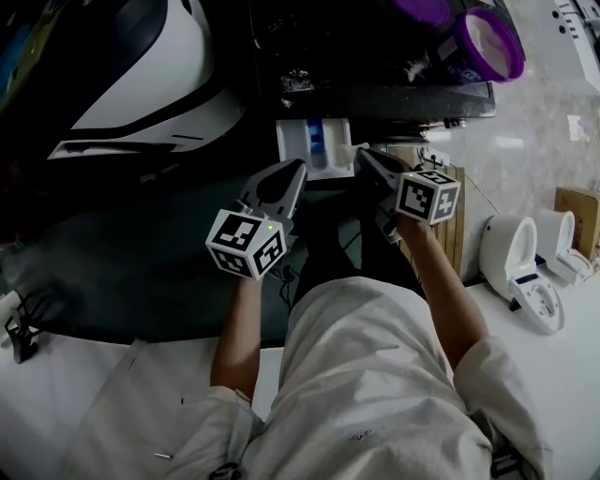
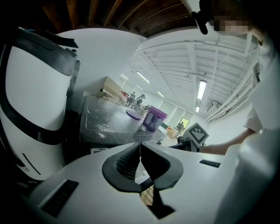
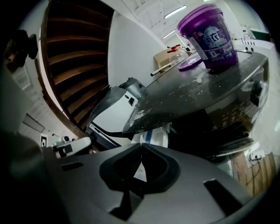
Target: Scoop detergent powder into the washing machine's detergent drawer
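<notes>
Two grippers are held out over a dark floor in the head view, each topped by a cube with square markers. The left gripper [image 1: 296, 169] is seen at the centre of the frame, and the right gripper [image 1: 364, 156] just right of it; both are pointed toward the upper middle of the frame. In the left gripper view, the left gripper [image 2: 140, 145] is clenched, its jaw tips pressed together with nothing held between them. In the right gripper view, the right gripper [image 3: 141, 148] is likewise clenched tip to tip on nothing.

Directly above the two grippers in the head view, the detergent drawer [image 1: 314, 145] is pulled out of the washing machine [image 1: 375, 66]; it is white with a blue part inside. The same drawer [image 3: 154, 134] is seen just beyond the closed tips in the right gripper view.

On the dark top of the machine, at the upper right of the head view, the purple detergent tub [image 1: 489, 42] is stood upright with its mouth uncovered, and its purple lid [image 1: 424, 9] is laid beside it. White powder [image 3: 199, 78] is scattered over the top near the tub. A white rounded housing [image 1: 155, 66] with a black band fills the upper left.
</notes>
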`<state>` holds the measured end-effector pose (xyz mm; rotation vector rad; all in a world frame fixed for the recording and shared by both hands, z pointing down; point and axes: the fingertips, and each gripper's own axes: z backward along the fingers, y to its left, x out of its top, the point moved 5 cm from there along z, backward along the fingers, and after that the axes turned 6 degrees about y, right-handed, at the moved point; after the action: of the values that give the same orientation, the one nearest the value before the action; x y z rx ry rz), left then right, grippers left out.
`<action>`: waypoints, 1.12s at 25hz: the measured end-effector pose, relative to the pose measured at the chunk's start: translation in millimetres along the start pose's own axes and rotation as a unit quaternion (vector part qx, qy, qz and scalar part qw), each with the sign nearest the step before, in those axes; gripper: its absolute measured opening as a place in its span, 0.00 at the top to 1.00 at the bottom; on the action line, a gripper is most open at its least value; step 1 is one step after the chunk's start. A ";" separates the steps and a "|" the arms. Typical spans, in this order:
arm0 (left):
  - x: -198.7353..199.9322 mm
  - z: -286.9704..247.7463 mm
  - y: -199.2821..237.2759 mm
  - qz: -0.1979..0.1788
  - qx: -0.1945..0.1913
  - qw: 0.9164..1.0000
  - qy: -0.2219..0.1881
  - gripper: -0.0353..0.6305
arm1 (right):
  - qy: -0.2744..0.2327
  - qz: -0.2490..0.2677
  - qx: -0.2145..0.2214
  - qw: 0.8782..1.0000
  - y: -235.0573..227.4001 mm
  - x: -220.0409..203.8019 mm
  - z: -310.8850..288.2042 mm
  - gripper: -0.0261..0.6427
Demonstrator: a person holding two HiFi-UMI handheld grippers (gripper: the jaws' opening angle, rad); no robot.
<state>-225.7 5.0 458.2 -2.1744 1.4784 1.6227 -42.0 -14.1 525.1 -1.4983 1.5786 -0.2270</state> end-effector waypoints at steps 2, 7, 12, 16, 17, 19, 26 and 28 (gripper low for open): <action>0.1 1.1 0.3 -0.001 -0.001 1.000 0.001 0.91 | 0.006 0.028 -0.011 1.000 1.3 -1.6 -3.5 0.94; -1.6 5.1 1.7 -0.004 0.003 1.000 0.003 0.91 | 0.024 0.089 -0.040 0.995 5.9 -5.9 -14.2 0.94; -5.4 7.0 1.6 -0.003 0.004 1.000 0.010 0.91 | 0.037 0.145 -0.064 0.987 10.2 -9.5 -19.3 0.94; -7.5 8.4 1.5 -0.002 0.004 1.000 0.010 0.91 | 0.042 0.189 -0.079 0.978 13.9 -9.8 -20.6 0.94; -7.9 8.6 1.6 -0.002 0.004 1.000 0.010 0.91 | 0.043 0.202 -0.082 0.975 15.4 -9.6 -20.7 0.94; -8.6 8.8 1.8 -0.002 0.005 1.000 0.009 0.91 | 0.045 0.230 -0.091 0.968 19.1 -9.3 -20.4 0.94; -8.3 10.4 1.6 -0.001 0.006 1.000 0.006 0.91 | 0.049 0.317 -0.117 0.940 31.0 -7.5 -17.6 0.94; -8.7 10.6 0.7 -0.002 0.006 1.000 0.006 0.91 | 0.049 0.337 -0.122 0.932 33.9 -7.8 -17.6 0.94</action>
<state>-233.6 15.9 460.4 -2.1820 1.4829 1.5981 -79.2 -6.9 515.8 -1.0420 2.1634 0.3020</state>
